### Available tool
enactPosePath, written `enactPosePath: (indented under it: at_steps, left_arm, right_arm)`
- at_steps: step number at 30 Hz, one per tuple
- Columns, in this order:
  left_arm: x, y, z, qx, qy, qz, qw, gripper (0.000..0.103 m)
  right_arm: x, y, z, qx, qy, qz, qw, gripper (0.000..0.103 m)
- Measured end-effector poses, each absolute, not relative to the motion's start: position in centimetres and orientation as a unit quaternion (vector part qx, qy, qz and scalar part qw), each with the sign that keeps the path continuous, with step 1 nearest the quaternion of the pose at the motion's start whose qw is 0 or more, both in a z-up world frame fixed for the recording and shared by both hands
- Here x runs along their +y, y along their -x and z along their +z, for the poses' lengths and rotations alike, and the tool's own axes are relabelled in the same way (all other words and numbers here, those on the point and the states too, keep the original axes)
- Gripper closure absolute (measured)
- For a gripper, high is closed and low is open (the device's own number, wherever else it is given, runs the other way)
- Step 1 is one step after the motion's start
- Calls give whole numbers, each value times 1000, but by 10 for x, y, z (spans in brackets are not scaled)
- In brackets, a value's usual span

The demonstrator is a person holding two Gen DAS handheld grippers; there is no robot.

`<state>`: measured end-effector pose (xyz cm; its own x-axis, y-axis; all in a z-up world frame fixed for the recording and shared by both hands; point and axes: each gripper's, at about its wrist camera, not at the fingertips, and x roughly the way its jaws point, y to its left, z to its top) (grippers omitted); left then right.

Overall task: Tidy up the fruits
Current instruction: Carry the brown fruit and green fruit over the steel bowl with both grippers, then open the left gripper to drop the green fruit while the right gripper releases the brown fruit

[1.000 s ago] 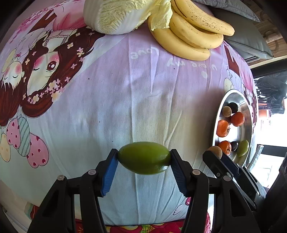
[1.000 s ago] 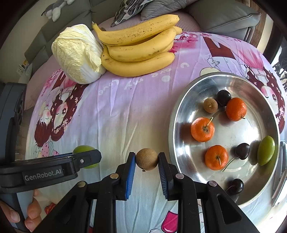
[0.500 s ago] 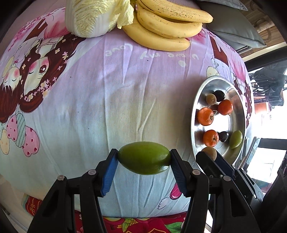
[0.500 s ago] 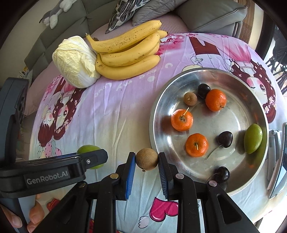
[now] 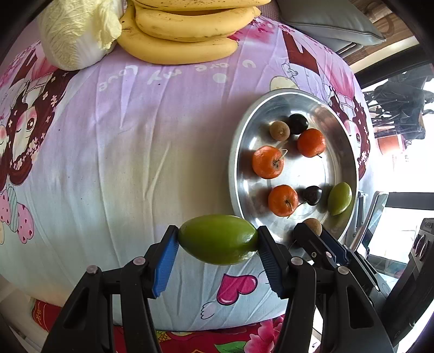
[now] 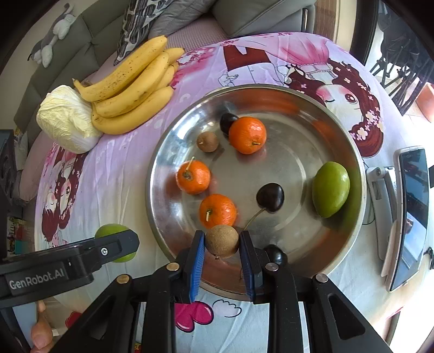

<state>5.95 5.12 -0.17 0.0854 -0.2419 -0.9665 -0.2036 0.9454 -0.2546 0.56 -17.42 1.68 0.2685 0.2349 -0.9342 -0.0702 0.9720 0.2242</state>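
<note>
My left gripper (image 5: 218,240) is shut on a green oval fruit (image 5: 218,239), held above the cloth just left of the steel tray's (image 5: 238,135) near rim. My right gripper (image 6: 221,244) is shut on a small brown round fruit (image 6: 222,240), held over the near edge of the tray (image 6: 271,92). The tray holds three oranges (image 6: 193,177), a second green fruit (image 6: 330,189), dark cherries (image 6: 270,197) and another brown fruit (image 6: 207,141). The left gripper also shows in the right wrist view (image 6: 119,245), and the right gripper in the left wrist view (image 5: 312,230).
A bunch of bananas (image 6: 133,87) and a pale cabbage (image 6: 66,118) lie at the far side of the pink printed cloth (image 5: 122,149). A phone on a stand (image 6: 409,214) sits right of the tray. Grey sofa cushions (image 6: 244,13) lie beyond the table.
Both grippers have moved right toward the tray with their fruits. The right gripper's brown fruit went from beside the tray's left rim to over its near edge.
</note>
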Motion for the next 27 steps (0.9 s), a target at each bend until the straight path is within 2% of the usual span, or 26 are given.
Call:
enactPosePath:
  at_steps: [12, 27]
  left_arm:
    - [10, -80, -15, 690, 149, -29, 708, 43]
    - [6, -82, -27, 696, 160, -30, 699, 43]
  right_arm:
    - [-184, -5, 3, 612, -66, 87, 783, 75]
    - [-167, -9, -6, 625, -55, 85, 774, 75]
